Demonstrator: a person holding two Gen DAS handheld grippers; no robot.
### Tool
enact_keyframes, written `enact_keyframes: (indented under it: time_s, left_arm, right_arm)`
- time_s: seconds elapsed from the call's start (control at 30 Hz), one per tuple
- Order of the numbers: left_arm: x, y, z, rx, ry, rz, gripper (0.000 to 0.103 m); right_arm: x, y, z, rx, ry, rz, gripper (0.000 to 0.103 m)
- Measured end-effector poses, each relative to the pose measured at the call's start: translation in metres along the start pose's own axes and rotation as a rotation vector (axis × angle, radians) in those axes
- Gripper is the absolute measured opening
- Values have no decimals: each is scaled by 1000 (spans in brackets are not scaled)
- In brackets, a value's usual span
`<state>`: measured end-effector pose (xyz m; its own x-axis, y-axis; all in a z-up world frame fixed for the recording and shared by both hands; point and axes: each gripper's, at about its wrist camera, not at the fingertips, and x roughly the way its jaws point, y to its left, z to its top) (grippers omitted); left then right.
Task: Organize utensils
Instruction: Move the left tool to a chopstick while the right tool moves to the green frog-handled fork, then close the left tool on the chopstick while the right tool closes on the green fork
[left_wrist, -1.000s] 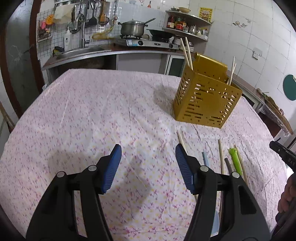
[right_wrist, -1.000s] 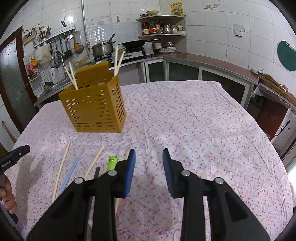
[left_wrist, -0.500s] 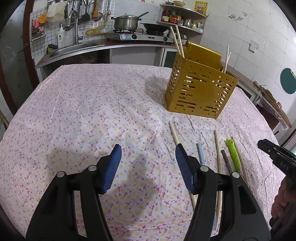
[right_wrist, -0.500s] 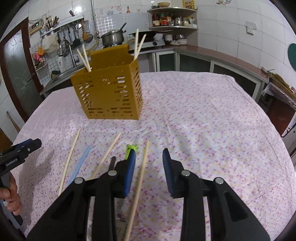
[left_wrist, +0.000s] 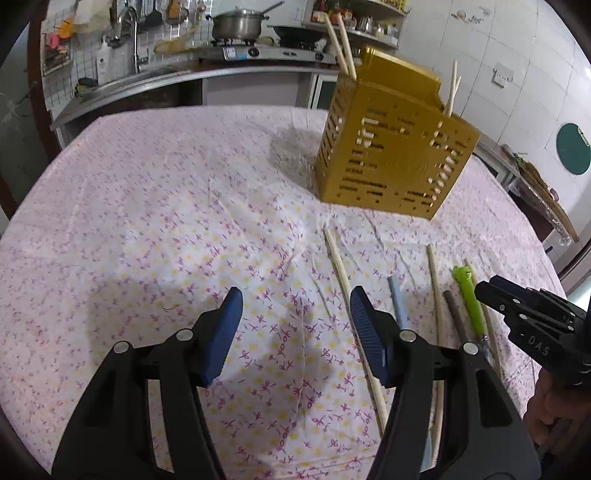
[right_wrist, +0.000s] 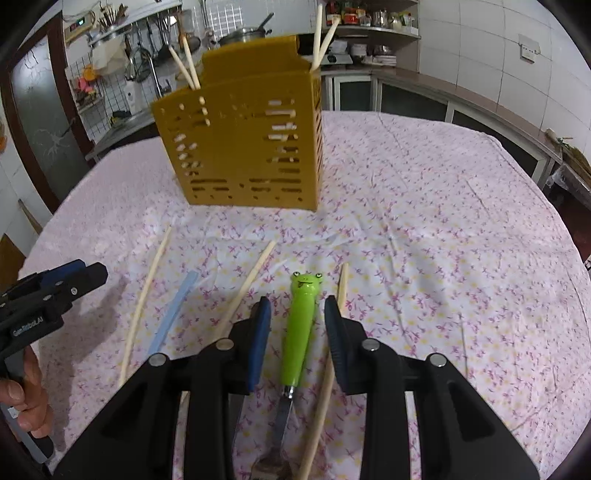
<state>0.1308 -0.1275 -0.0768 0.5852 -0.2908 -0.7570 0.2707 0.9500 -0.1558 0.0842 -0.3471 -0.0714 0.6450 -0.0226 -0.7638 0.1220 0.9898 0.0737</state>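
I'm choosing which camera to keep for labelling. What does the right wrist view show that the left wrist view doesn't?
Only the right wrist view shows the frog face on the green-handled utensil, its metal neck, and the right gripper open astride that handle. Only the left wrist view shows the left gripper open over bare tablecloth and a dark stick. Both show the yellow holder with chopsticks standing in it, loose chopsticks and a blue stick.
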Motion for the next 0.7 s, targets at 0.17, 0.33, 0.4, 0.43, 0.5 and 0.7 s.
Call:
enact_keyframes:
  time_s: [0.17, 0.33, 0.4, 0.43, 0.5, 0.7]
  left_arm:
    - [17, 0, 7, -4, 26, -3, 59]
    - [34, -5, 17, -14, 59, -29, 58]
    - [38, -10, 20, 1, 60, -22, 57]
    - [42, -13, 23, 5, 65, -20, 56]
    - [48, -18, 27, 9, 73, -18, 55]
    - [68, -35, 35, 38, 94, 36, 35]
  right_arm:
    - [22, 2, 1, -5, 49, -16, 30]
    - [35, 3, 7, -23, 72, -35, 30]
    - [39, 4, 11, -29, 72, -38, 29]
    - [41, 4, 13, -31, 71, -38, 29]
    - [44, 4, 15, -32, 70, -37, 27]
    - [46, 2, 19, -29, 64, -22, 27]
